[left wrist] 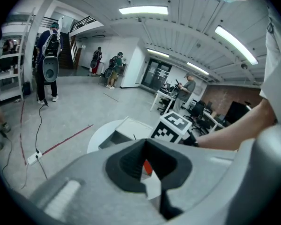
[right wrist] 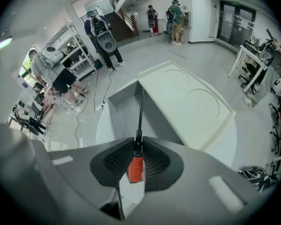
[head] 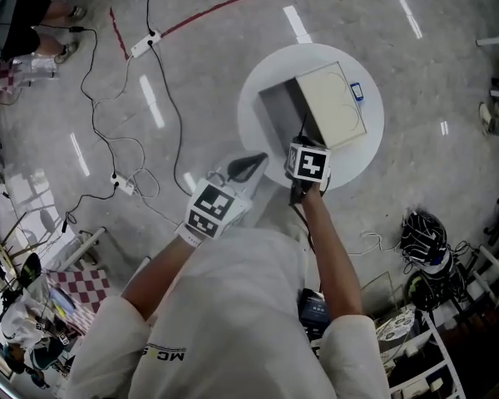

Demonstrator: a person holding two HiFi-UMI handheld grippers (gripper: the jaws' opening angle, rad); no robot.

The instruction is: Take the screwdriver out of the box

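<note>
A shallow white box stands open on a round white table, with its lid folded back to the right. My right gripper hangs above the box's near edge, pointing steeply down, and is shut on a screwdriver. In the right gripper view the orange handle sits between the dark pads. The thin black shaft points at the box's empty tray. My left gripper hovers left of the table. Its tips meet, with nothing held.
A small blue object lies on the table beside the lid. Cables and power strips trail over the floor at left, crossed by a red tape line. Helmets and gear sit at right. People stand far off.
</note>
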